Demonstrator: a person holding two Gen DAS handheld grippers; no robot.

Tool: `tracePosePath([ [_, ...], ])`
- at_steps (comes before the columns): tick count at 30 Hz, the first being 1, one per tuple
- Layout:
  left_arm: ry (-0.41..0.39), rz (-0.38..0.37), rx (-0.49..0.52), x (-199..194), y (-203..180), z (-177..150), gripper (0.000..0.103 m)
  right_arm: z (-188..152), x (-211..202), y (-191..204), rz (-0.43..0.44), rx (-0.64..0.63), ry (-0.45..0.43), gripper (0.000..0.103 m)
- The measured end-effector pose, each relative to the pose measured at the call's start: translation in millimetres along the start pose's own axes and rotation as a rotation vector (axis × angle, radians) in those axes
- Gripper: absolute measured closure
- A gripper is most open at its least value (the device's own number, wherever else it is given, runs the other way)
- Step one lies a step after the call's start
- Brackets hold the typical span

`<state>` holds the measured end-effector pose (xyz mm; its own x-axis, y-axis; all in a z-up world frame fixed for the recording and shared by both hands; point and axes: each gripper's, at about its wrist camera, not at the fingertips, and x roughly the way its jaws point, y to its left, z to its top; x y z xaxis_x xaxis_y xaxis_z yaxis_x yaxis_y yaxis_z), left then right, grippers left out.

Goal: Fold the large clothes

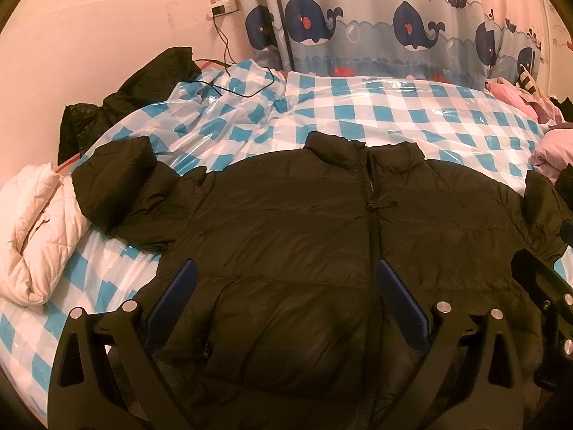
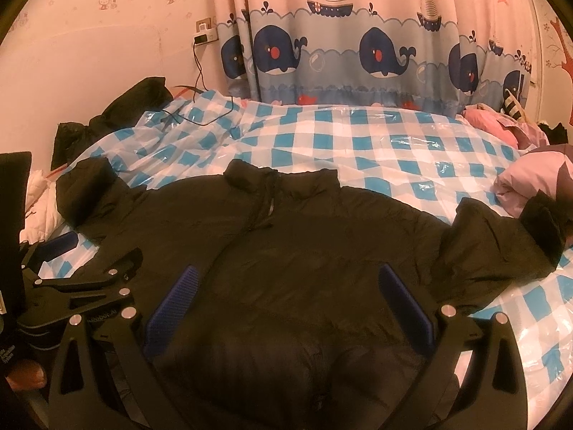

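Lying front-up on a bed covered in a blue-and-white checked plastic sheet (image 1: 394, 107), a black puffer jacket (image 1: 304, 222) was spread flat, collar away from the viewer and hem nearest. Its long axis ran sideways, sleeve to sleeve. The left claw (image 1: 284, 301) hovered just above the lower left front, jaws wide and holding nothing. The right claw (image 2: 286, 308) hovered over the lower right front, equally wide and empty. The left sleeve (image 1: 114, 186) lay nearer the left claw, the right sleeve (image 2: 501, 243) nearer the right, so each likely folds inward first.
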<state>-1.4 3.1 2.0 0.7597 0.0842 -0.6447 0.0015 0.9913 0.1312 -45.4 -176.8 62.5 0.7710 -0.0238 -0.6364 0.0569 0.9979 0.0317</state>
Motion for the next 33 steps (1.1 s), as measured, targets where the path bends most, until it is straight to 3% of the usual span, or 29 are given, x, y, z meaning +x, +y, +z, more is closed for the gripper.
tracePosePath([
  [20,0.015,-0.026,-0.004,1,-9,0,0.008,2,0,-3,0.013,0.010,0.010,0.006],
  [25,0.043,-0.073,-0.028,2,-11,-1,0.008,-1,3,-1,0.023,0.020,0.030,0.006],
  [28,0.063,-0.107,-0.042,4,-12,-4,0.008,0,1,-10,0.033,0.057,0.040,0.006],
  [33,0.057,-0.085,-0.003,3,-26,-7,0.008,8,5,-52,0.071,0.216,0.074,0.006],
])
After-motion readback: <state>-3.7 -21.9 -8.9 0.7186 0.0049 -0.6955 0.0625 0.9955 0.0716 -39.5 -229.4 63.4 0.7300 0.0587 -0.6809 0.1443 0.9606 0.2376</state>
